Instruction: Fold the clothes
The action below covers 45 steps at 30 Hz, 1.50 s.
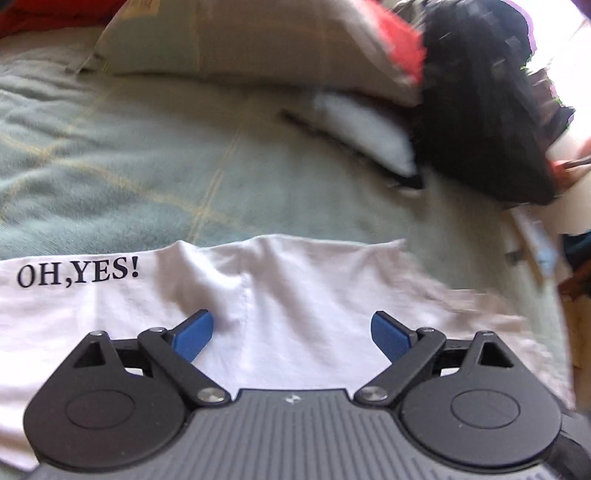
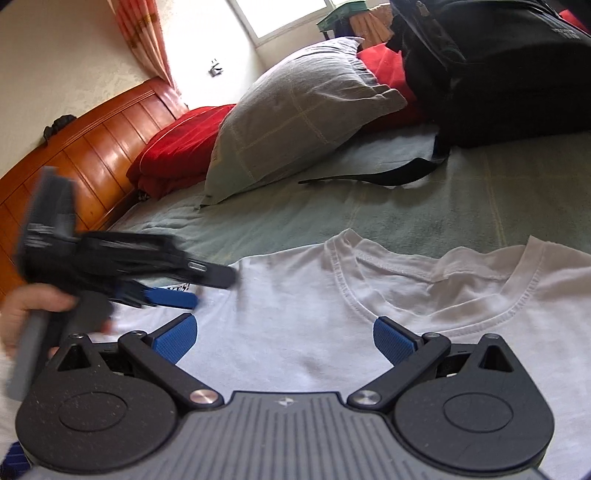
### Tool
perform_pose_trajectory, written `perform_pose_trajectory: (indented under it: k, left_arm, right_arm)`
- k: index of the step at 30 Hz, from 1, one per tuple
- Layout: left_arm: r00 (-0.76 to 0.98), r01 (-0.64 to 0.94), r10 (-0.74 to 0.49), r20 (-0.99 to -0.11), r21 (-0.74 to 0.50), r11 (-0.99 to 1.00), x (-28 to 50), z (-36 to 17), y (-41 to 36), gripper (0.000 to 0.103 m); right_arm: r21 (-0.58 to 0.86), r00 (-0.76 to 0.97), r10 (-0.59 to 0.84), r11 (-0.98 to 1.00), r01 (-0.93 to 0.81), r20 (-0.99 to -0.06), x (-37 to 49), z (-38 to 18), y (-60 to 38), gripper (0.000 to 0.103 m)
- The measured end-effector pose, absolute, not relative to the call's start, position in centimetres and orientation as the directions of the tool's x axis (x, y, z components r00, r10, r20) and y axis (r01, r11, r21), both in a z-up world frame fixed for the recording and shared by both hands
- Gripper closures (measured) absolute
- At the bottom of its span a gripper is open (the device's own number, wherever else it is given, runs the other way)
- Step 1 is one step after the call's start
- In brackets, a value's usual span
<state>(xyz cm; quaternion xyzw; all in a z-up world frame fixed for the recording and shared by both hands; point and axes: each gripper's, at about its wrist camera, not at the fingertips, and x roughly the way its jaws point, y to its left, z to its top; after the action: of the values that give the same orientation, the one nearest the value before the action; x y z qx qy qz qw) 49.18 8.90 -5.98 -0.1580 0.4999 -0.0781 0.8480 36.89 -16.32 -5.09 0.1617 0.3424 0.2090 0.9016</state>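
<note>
A white T-shirt (image 2: 314, 295) is being spanned flat on the green bedspread (image 2: 424, 210) beneath the wide-open, empty jaws of the left gripper (image 1: 291, 332) and right gripper (image 2: 284, 338).

A bed covered by a grey-green blanket with thin yellow check lines (image 2: 424, 206) fills the room's lower part. A glossy orange-brown wooden headboard (image 2: 85, 147) is set against a pale cream textured wall (image 2: 55, 59). A grey checked pillow (image 2: 295, 110) is propped over a folded red cushion (image 2: 177, 147), and a black fabric backpack (image 2: 491, 70) is rested on the blanket beside them, its strap (image 2: 388, 177) laid flat. A bright window (image 2: 280, 14) is seen beyond, flanked by an orange patterned curtain (image 2: 140, 37). Strong daylight is cast across the wall.
</note>
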Motion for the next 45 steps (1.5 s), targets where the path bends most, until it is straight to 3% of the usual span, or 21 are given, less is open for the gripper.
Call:
perform_pose_trajectory:
  k: [7,17,26,29,34,38,45]
  left_arm:
    - [0.565,-0.106,-0.209,-0.798,-0.322,0.941,51.1,-5.9,10.2,0.012]
    - [0.587,-0.084,-0.197,-0.785,-0.301,0.950,41.9,-0.1,14.8,0.010]
    - [0.575,-0.201,-0.141,-0.806,-0.306,0.931,38.0,-4.5,18.3,0.010]
    - [0.596,-0.255,-0.149,-0.789,-0.361,0.897,36.2,-6.2,19.8,0.010]
    - [0.595,-0.272,-0.134,-0.792,-0.356,0.894,33.1,-5.1,20.4,0.011]
    - [0.663,-0.274,-0.109,-0.741,-0.375,0.885,33.9,-2.9,22.1,0.011]
    - [0.662,-0.382,-0.062,-0.747,-0.407,0.830,35.1,-4.4,24.7,0.012]
  right_arm:
    - [0.454,0.689,0.491,0.853,-0.257,-0.533,37.1,-5.3,-16.8,0.000]
    - [0.476,0.684,0.500,0.844,-0.248,-0.530,37.2,-5.4,-17.0,0.000]
    - [0.457,0.665,0.509,0.847,-0.273,-0.546,37.1,-5.9,-15.9,0.000]
    - [0.459,0.672,0.505,0.848,-0.266,-0.542,37.1,-5.8,-16.1,0.000]
    - [0.478,0.664,0.503,0.845,-0.241,-0.554,37.6,-6.4,-16.4,0.000]
    - [0.488,0.647,0.510,0.841,-0.235,-0.567,37.9,-6.8,-16.2,0.000]
    - [0.477,0.655,0.500,0.847,-0.233,-0.567,37.8,-6.9,-16.2,0.000]
